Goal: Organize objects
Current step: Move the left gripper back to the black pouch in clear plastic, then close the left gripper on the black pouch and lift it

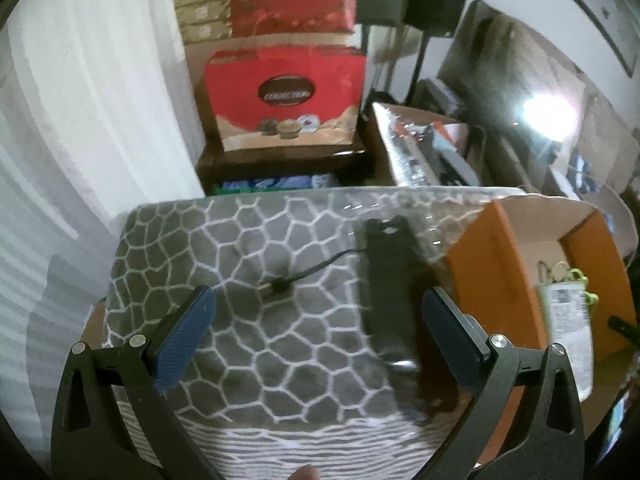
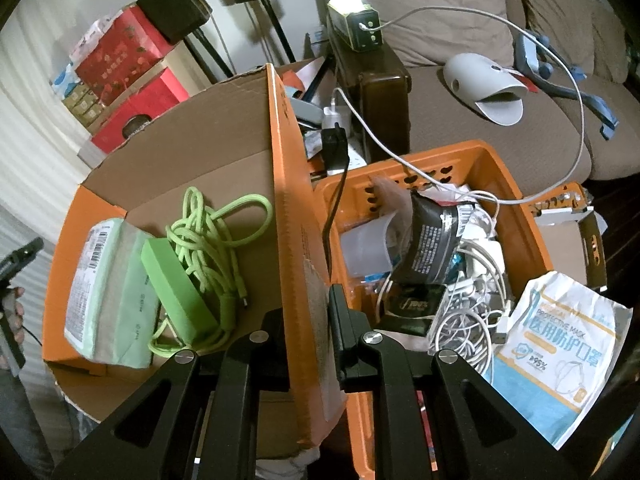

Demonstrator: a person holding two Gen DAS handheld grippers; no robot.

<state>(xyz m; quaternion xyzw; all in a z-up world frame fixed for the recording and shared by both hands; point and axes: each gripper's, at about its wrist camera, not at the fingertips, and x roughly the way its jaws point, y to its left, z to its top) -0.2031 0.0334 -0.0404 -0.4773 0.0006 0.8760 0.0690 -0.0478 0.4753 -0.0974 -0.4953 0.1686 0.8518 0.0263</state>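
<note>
left gripper [image 1: 316, 336] wide open, empty | long black rigid bar [image 1: 390, 292] (light, slick) ahead-right: grasp mid-length | right gripper [image 2: 306, 320] clamped on orange cardboard box wall [image 2: 296, 240]

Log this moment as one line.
left gripper: open above black device | right gripper: shut on cardboard box wall
</note>
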